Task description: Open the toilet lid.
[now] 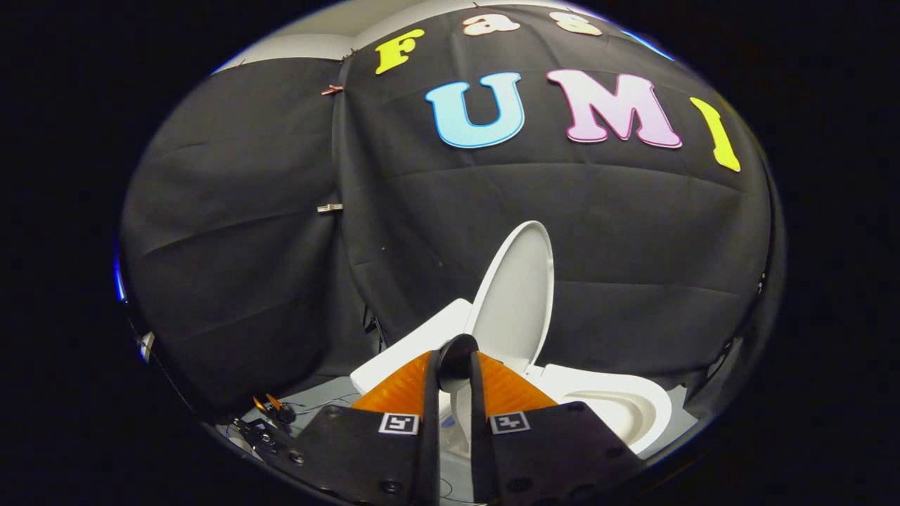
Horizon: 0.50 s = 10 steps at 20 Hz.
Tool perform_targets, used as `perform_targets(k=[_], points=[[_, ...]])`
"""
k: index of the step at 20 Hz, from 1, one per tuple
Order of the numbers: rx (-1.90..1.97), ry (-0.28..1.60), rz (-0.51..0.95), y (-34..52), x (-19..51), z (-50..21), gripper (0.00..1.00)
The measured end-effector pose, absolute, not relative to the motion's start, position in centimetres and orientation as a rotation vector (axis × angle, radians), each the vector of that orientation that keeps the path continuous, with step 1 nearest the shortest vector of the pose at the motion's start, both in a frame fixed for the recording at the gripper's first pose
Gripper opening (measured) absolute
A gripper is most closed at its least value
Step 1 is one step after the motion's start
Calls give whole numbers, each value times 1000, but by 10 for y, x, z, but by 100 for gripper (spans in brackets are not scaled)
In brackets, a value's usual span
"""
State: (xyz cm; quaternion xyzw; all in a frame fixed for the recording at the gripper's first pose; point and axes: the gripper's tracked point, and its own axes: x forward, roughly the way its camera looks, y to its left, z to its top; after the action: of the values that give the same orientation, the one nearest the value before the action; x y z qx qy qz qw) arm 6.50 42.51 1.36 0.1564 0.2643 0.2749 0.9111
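I saw 1 toilet [619, 407] with 1 lid [517, 295] standing raised just beyond my 2 fingers [404, 390]. My gripper [457, 365] was nearly closed, holding nothing. 2 clips [329, 208] pinned the black cloth [232, 246].
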Motion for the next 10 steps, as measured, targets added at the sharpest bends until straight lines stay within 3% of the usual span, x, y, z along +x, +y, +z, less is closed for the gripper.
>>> perform_targets(k=[3, 4, 8, 10], points=[[317, 566, 625, 455, 61, 13, 23], [309, 558, 632, 460, 62, 15, 36], [341, 574, 702, 484, 62, 17, 38], [349, 589, 738, 498, 58, 14, 68]])
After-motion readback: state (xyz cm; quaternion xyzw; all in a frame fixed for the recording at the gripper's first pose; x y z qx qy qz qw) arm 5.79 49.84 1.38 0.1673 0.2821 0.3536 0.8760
